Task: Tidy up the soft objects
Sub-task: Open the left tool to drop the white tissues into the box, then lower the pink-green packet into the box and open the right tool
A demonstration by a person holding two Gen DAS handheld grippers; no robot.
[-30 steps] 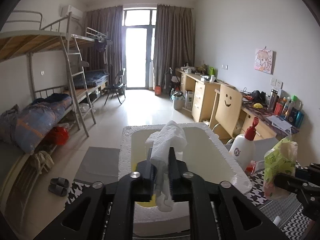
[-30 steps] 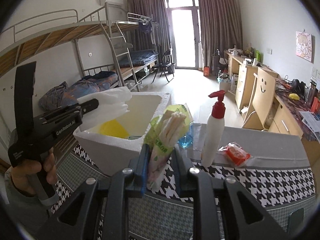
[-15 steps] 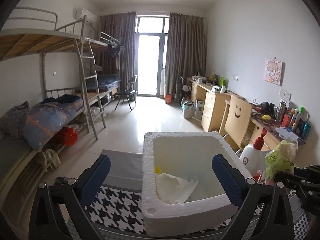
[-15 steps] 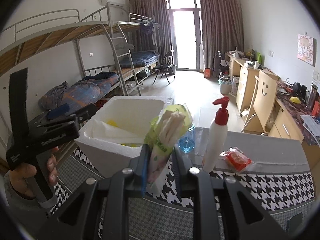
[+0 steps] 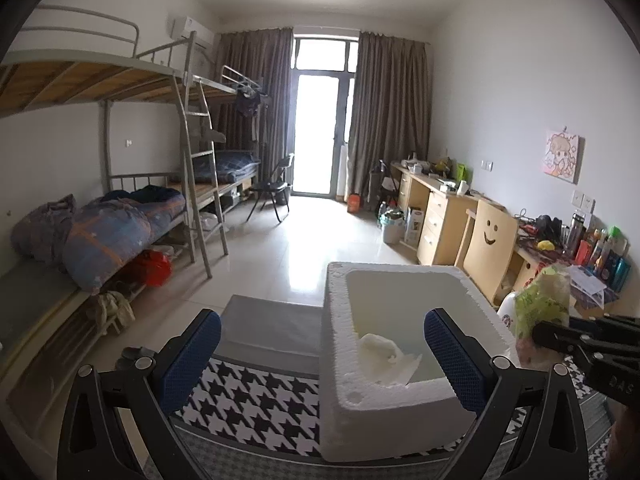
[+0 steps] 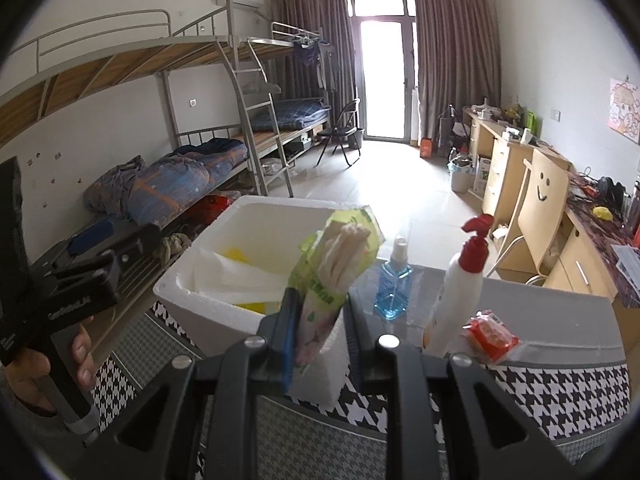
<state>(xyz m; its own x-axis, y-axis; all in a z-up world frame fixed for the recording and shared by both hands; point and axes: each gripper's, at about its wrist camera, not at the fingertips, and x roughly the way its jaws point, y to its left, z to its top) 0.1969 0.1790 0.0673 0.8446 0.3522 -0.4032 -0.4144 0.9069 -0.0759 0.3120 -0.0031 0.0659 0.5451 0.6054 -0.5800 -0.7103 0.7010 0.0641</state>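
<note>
A white foam box stands on the houndstooth-covered table; it also shows in the right wrist view. A white tissue wad lies inside it, next to something yellow. My left gripper is open and empty, its jaws spread wide at the box's near left side. My right gripper is shut on a green tissue pack and holds it upright just right of the box; the pack also shows in the left wrist view.
A blue spray bottle, a white pump bottle with a red top and a red packet stand on the table right of the box. A bunk bed is on the left, desks on the right.
My left gripper opened and let the white tissue wad drop into the foam box, then drew back and left. My right gripper moved closer to the box with the green pack.
</note>
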